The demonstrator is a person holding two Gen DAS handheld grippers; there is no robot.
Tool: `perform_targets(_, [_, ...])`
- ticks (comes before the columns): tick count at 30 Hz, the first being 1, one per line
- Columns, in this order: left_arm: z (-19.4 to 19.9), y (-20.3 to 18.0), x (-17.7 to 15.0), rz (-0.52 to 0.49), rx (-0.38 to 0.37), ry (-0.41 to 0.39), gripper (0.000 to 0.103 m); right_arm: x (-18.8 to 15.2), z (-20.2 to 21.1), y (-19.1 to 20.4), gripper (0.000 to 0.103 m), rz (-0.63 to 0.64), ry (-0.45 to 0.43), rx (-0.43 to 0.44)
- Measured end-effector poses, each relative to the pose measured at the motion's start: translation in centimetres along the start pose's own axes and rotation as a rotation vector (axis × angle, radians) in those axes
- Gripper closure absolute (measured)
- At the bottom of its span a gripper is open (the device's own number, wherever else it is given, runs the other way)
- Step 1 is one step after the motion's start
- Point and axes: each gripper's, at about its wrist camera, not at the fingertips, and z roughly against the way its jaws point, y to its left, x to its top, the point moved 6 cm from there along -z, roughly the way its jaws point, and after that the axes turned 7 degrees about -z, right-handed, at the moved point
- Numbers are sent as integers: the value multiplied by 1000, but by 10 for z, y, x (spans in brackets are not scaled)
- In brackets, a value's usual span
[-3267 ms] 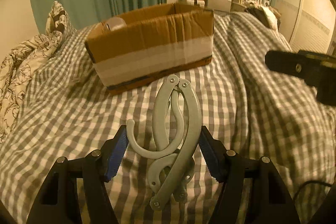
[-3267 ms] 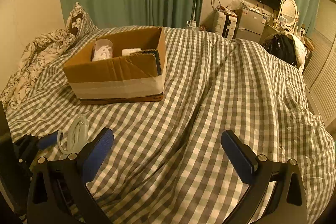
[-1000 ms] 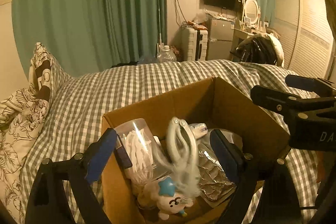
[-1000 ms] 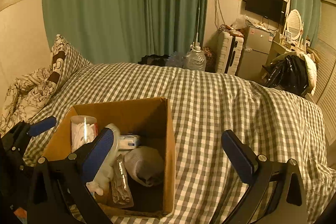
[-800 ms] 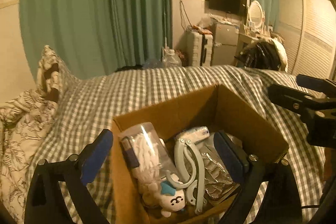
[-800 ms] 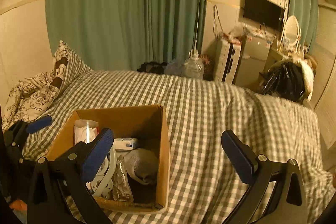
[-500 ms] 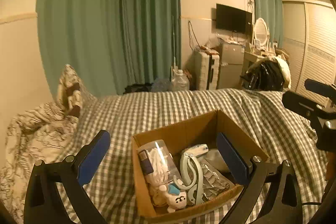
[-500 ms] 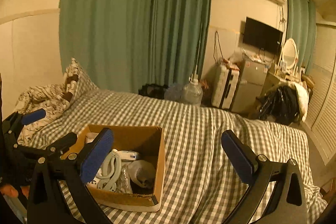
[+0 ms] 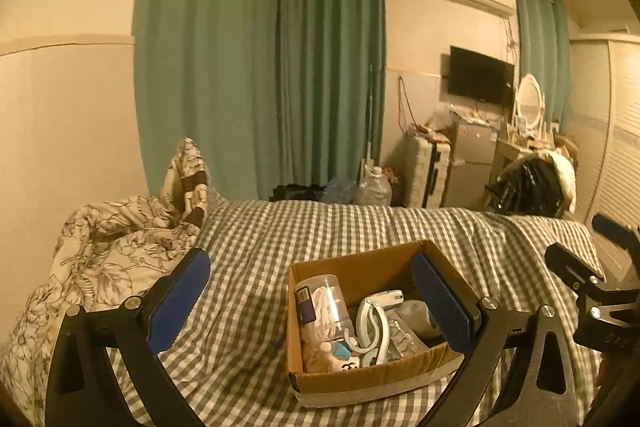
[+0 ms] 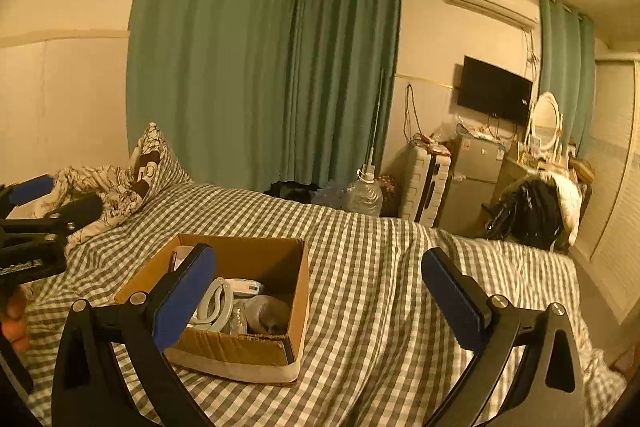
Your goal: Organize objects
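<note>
Box [image 9: 372, 385]: open brown cardboard, pale tape band round its base, standing on the checked bed cover.
Hanger [image 9: 370, 331]: pale grey folding plastic, folded, lying in the box's middle, hook end toward the near wall.
Jar [image 9: 324, 307]: clear, white contents, dark label, leaning in the box's left part, just beside the hanger.
Toy [image 9: 344, 357]: small, white and blue, at the near wall, below the jar.
Foil pack [image 9: 404, 337]: crinkled, right of the hanger.
White tube [image 9: 386, 295]: behind the hanger, toward the far wall.

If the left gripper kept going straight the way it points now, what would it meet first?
Probably the grey checked bedspread, just left of the open cardboard box. The left gripper is open and empty; depth is uncertain.
</note>
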Motion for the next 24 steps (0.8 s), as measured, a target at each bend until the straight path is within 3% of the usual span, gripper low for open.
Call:
perform_targets(5, [7, 7, -27, -7, 92, -10, 0, -2, -3, -9, 0, -60, -2, 9])
perform_targets(9, [2, 12, -30, 42, 39, 31, 0, -4, -7, -8, 0, -74, 3, 18])
perform_targets(13, [8, 17, -27, 52, 61, 2, 0, -7, -11, -4, 0, -62, 15, 8])
perform_targets(24, [7, 15, -30, 43, 66, 14, 0, -12, -17, 4, 0, -29, 38, 13])
